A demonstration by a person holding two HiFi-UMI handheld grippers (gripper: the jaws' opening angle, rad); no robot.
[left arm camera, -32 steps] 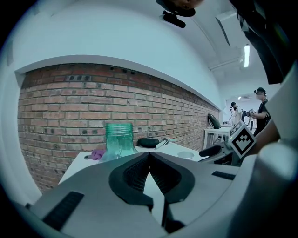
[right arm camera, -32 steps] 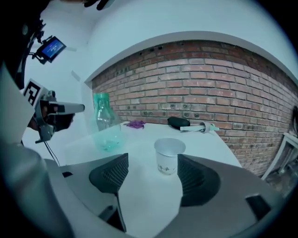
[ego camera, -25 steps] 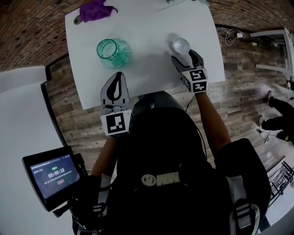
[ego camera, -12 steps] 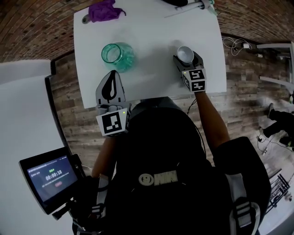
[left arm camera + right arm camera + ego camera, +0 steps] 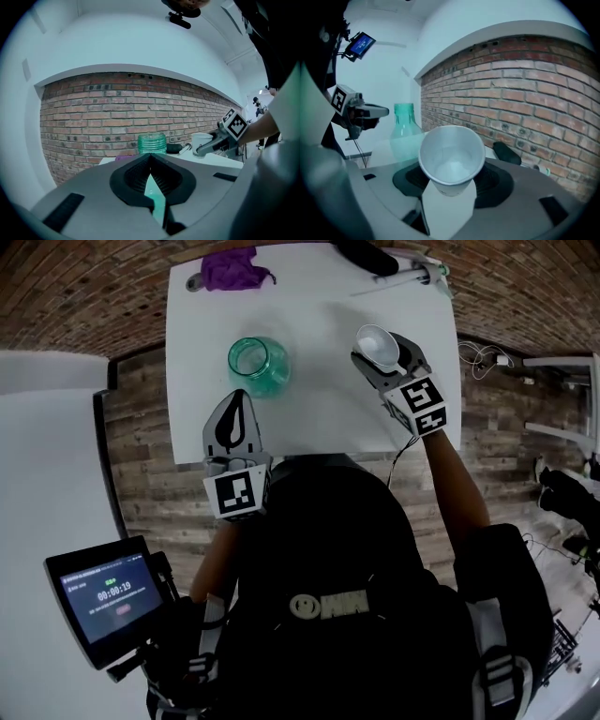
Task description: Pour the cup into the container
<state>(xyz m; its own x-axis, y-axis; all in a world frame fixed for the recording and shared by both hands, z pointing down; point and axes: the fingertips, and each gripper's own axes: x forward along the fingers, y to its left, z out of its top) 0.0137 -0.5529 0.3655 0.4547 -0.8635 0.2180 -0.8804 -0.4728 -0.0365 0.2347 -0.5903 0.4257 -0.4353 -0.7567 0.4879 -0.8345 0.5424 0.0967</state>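
Note:
A white paper cup (image 5: 375, 341) with a little white stuff in it (image 5: 451, 159) is off the table and tipped. My right gripper (image 5: 382, 347) is shut on it; its jaws have just been closing with the cup between them. The green glass jar (image 5: 258, 365) stands open-mouthed on the white table (image 5: 309, 404), to the left of the cup. It also shows in the right gripper view (image 5: 405, 124) and the left gripper view (image 5: 152, 143). My left gripper (image 5: 236, 416) hangs shut and empty at the near table edge, just short of the jar.
A purple cloth (image 5: 234, 268) lies at the far left of the table. A black object (image 5: 367, 256) and a white tool (image 5: 411, 276) lie at the far right. A brick wall rises behind the table. A small screen (image 5: 108, 592) sits low at the left.
The right gripper closed on the cup, lifted it off the table and tipped it. The left gripper shifted slightly and stays shut.

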